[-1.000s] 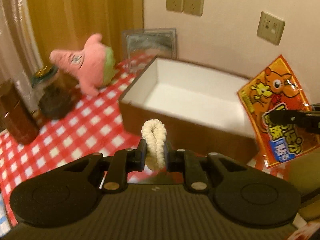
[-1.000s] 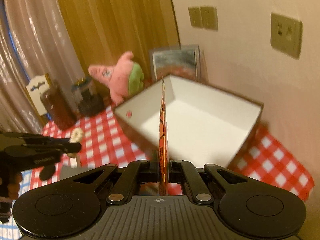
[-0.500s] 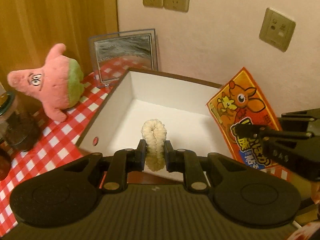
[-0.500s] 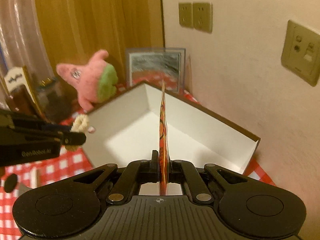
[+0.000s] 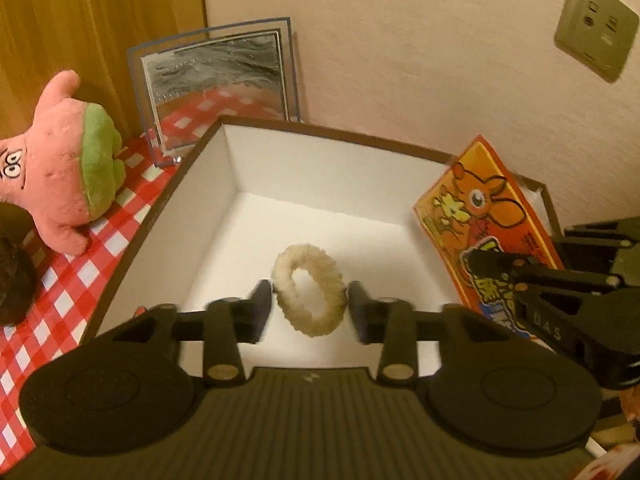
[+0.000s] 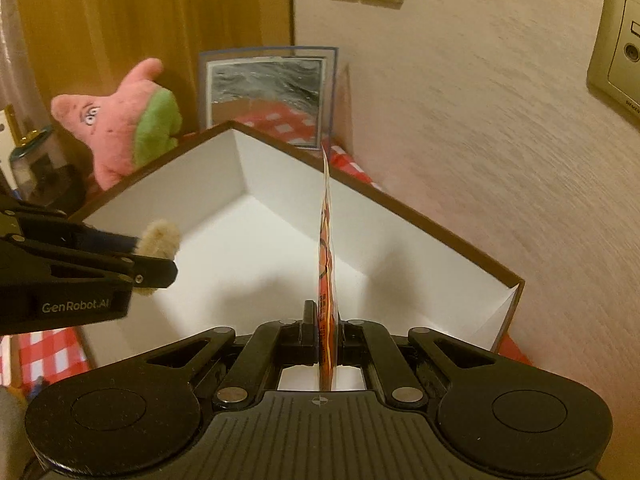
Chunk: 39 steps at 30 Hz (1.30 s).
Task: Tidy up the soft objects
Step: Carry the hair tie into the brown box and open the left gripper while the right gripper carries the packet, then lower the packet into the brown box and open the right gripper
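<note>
Your left gripper (image 5: 308, 306) hangs over the open white-lined box (image 5: 192, 208), and its fingers (image 5: 260, 304) have just been opening: they now stand apart with the cream fuzzy scrunchie (image 5: 308, 290) between them, sprung out into a ring. One pad seems to graze its edge, but nothing squeezes it, and you cannot tell from here whether it is already free of the pads. In the right wrist view the scrunchie (image 6: 158, 240) shows at the left gripper's tips, above the box floor. Your right gripper (image 6: 326, 336) has its fingers (image 6: 308, 332) clamped together on the orange cartoon-printed packet (image 5: 486, 232), which stands upright on edge over the right side of the box, seen edge-on (image 6: 327, 248) from that wrist. Outside the box, on the red-and-white checked worktop (image 5: 72, 292), a pink star-shaped plush toy (image 5: 64, 164) sits to the left, and a framed picture (image 5: 218, 80) leans against the wall behind the box's far corner.
</note>
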Tool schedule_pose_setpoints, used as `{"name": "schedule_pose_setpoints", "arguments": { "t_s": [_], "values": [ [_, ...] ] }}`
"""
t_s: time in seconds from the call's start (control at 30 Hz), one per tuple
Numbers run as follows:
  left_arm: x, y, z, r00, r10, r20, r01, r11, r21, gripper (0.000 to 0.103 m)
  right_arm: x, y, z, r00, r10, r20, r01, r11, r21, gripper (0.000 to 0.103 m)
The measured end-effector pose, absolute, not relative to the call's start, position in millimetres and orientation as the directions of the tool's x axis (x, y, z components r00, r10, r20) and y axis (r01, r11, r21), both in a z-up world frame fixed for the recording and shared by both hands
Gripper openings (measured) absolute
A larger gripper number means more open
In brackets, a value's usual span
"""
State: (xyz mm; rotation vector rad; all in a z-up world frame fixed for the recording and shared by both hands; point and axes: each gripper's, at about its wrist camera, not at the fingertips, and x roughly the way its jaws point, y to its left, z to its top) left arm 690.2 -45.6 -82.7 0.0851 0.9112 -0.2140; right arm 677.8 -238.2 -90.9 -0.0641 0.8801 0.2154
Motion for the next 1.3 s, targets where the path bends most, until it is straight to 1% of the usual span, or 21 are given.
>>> {"name": "schedule_pose_setpoints", "arguments": {
  "t_s": [0.1,0.33,0.47,0.57,0.63,0.67,0.7,0.73,0.77,0.8,0.83,0.87,0.97,1.13,1.3],
  "values": [
    [695,-45,-80,0.602,-0.162,-0.782,0.228,0.973,-0.026,0.043,682,-242,-92,0.618,0.15,-0.771,-0.199,0.979,0.031,0.003],
    [696,-36,-82,0.589,-0.129,-0.798,0.206,0.978,-0.006,0.043,687,-238,-94,0.628,0.131,-0.767,-0.188,0.982,0.014,0.003],
    [690,-25,-79,0.589,-0.117,-0.8,0.183,0.983,-0.01,0.043,687,-233,-91,0.655,0.158,-0.739,-0.206,0.978,0.027,0.003],
    [681,-18,-75,0.591,-0.108,-0.799,0.168,0.986,-0.008,0.043,684,-232,-86,0.65,0.202,-0.733,-0.231,0.971,0.063,0.004],
    [674,-13,-73,0.59,-0.106,-0.8,0.163,0.987,-0.011,0.043,679,-233,-85,0.641,0.222,-0.735,-0.234,0.968,0.089,0.008],
    [671,-12,-71,0.59,-0.104,-0.801,0.16,0.987,-0.01,0.044,677,-233,-84,0.635,0.231,-0.737,-0.238,0.966,0.098,0.013],
    [668,-11,-70,0.59,-0.102,-0.801,0.159,0.987,-0.008,0.044,674,-234,-83,0.632,0.239,-0.738,-0.24,0.965,0.107,0.022],
    [664,-10,-68,0.592,-0.101,-0.8,0.159,0.987,-0.008,0.044,670,-234,-82,0.629,0.243,-0.738,-0.238,0.965,0.114,0.029],
    [660,-10,-66,0.593,-0.101,-0.799,0.157,0.988,-0.008,0.045,667,-235,-81,0.628,0.246,-0.738,-0.235,0.964,0.121,0.043],
    [656,-9,-64,0.595,-0.102,-0.798,0.155,0.988,-0.01,0.045,663,-236,-80,0.63,0.25,-0.735,-0.234,0.964,0.128,0.055],
    [652,-9,-63,0.597,-0.103,-0.796,0.154,0.988,-0.013,0.046,658,-237,-79,0.632,0.256,-0.732,-0.234,0.963,0.135,0.058],
    [648,-8,-61,0.599,-0.104,-0.794,0.153,0.988,-0.015,0.047,655,-238,-78,0.631,0.262,-0.73,-0.235,0.962,0.142,0.061],
    [634,-8,-55,0.607,-0.108,-0.788,0.148,0.989,-0.021,0.049,643,-241,-74,0.623,0.282,-0.73,-0.229,0.958,0.174,0.063],
    [609,-7,-45,0.618,-0.111,-0.778,0.135,0.99,-0.034,0.051,620,-249,-63,0.634,0.303,-0.711,-0.213,0.953,0.216,0.064],
    [583,-8,-36,0.621,-0.106,-0.777,0.119,0.992,-0.04,0.055,599,-253,-54,0.645,0.307,-0.7,-0.205,0.952,0.228,0.065]
  ]
}}
